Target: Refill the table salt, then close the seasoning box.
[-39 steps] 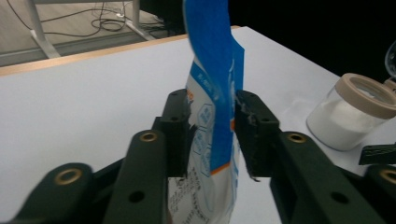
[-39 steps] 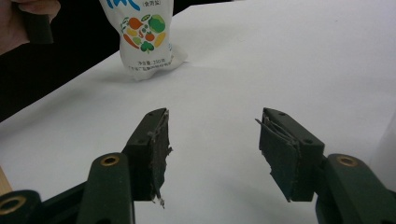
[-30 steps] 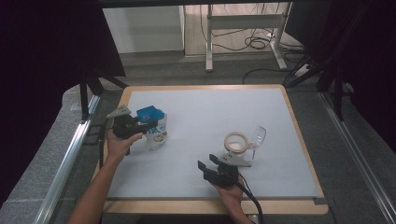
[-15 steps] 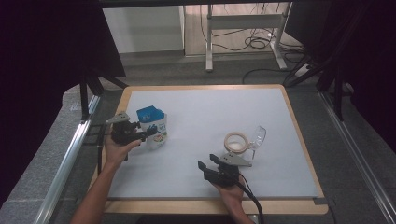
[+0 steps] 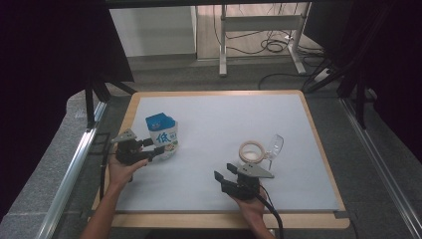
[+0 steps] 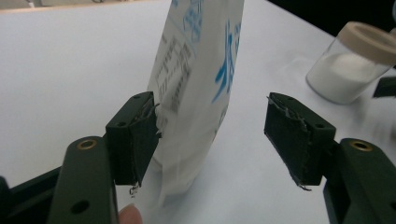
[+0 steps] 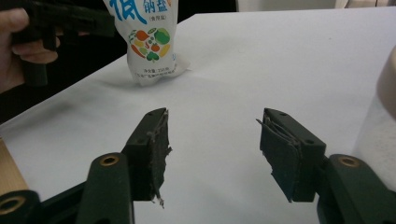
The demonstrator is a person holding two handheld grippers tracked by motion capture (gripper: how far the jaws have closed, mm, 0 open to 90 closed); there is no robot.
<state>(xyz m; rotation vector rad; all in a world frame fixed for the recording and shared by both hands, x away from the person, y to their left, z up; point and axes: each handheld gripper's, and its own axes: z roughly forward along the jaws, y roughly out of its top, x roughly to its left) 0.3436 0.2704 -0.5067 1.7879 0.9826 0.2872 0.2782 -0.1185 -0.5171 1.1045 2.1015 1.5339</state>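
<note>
Left gripper [image 6: 212, 135] jaws just opened: bag [image 6: 198, 79] stands upright between them, one pad maybe still brushing it. Bag sits on table [image 5: 214, 124] near the left edge. Right gripper [image 7: 212, 154] half open, empty, beside jar [image 5: 252, 151].

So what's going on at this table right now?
A person works at a white table with a gripper in each hand. The left gripper is at a white and blue pouch that stands upright near the table's left side; its jaws have just been opening, and the pouch is between them, one pad at its side, the other clear. The right gripper is open with nothing in it, near a jar of white powder and a clear glass.
</note>
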